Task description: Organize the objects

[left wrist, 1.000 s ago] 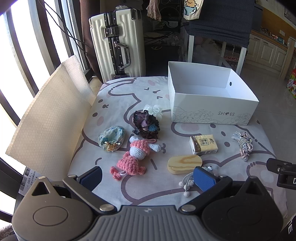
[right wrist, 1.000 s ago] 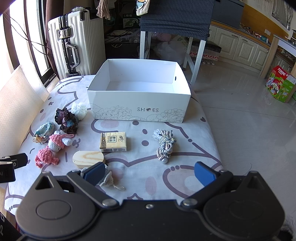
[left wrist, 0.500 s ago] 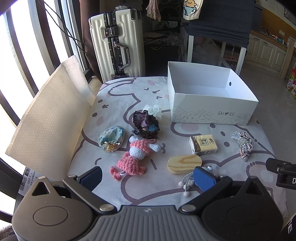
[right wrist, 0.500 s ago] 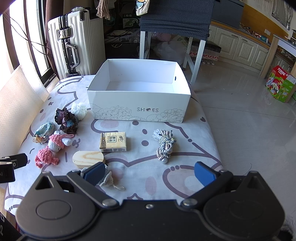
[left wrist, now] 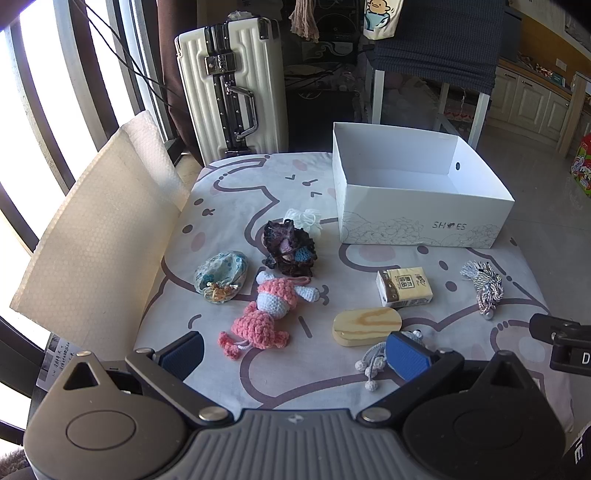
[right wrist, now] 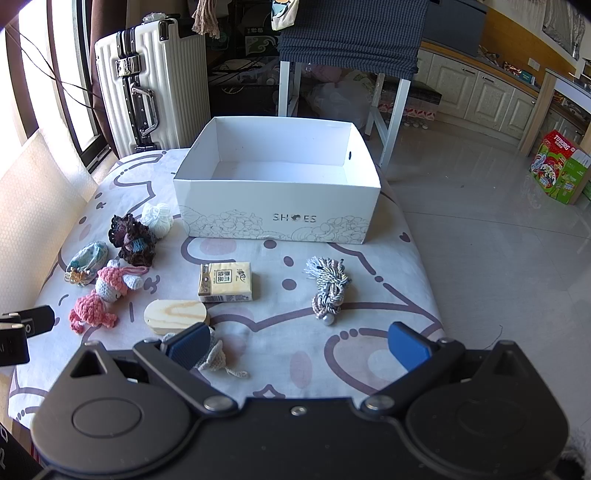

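Left wrist view shows me my left gripper [left wrist: 295, 350] with its jaws spread wide and nothing between them, low over the near edge of the table [left wrist: 236, 177], which has a cloth with a cartoon print. The white shoe box [left wrist: 421, 225] stands open at the far right of the table, and I see nothing inside it. Near its left wall lies a small white yarn ball [left wrist: 304, 218], touching a dark crochet piece [left wrist: 290, 247]. To the left of that is a pale blue pouch [left wrist: 221, 271], and nearer to me a pink crochet doll [left wrist: 266, 314] lies on its side. In the middle are a tissue pack [left wrist: 404, 287] and, just nearer, an oval wooden block [left wrist: 366, 326]. A grey knitted toy [left wrist: 373, 363] lies partly behind the right fingertip. In the right wrist view my right gripper [right wrist: 299, 345] is also spread and holds nothing; a twisted cord tassel [right wrist: 328, 288] lies ahead of it, well apart from the tissue pack. Behind the table stand a white suitcase [right wrist: 151, 85] and a chair [right wrist: 351, 33].
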`<state>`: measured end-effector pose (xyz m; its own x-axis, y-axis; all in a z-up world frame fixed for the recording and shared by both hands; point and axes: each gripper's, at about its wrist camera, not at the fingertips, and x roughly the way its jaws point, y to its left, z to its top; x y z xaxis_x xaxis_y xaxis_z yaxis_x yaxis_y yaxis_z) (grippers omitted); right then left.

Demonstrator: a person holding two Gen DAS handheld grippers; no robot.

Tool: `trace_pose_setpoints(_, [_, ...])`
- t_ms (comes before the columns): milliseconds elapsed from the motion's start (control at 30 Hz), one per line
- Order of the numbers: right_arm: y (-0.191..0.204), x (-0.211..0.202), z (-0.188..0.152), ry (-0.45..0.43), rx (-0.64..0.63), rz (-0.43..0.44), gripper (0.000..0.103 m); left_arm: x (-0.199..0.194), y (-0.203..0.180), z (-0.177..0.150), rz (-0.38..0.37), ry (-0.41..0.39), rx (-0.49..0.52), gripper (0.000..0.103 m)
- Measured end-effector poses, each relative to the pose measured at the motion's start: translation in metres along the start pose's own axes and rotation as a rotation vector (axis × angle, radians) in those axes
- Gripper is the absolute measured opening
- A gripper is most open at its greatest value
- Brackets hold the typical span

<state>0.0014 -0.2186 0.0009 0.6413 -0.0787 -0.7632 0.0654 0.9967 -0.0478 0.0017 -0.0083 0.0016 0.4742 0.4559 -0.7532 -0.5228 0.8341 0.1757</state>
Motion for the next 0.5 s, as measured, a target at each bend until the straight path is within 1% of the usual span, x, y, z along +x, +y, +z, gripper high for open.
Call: trace_pose_setpoints(500, [-0.0011, 0.0014, -0.0015, -0.001, 0.0, -0.001, 0.103, -0.0003, -0.0005, 0.0003, 0.053, 0.001, -0.043, 0.103])
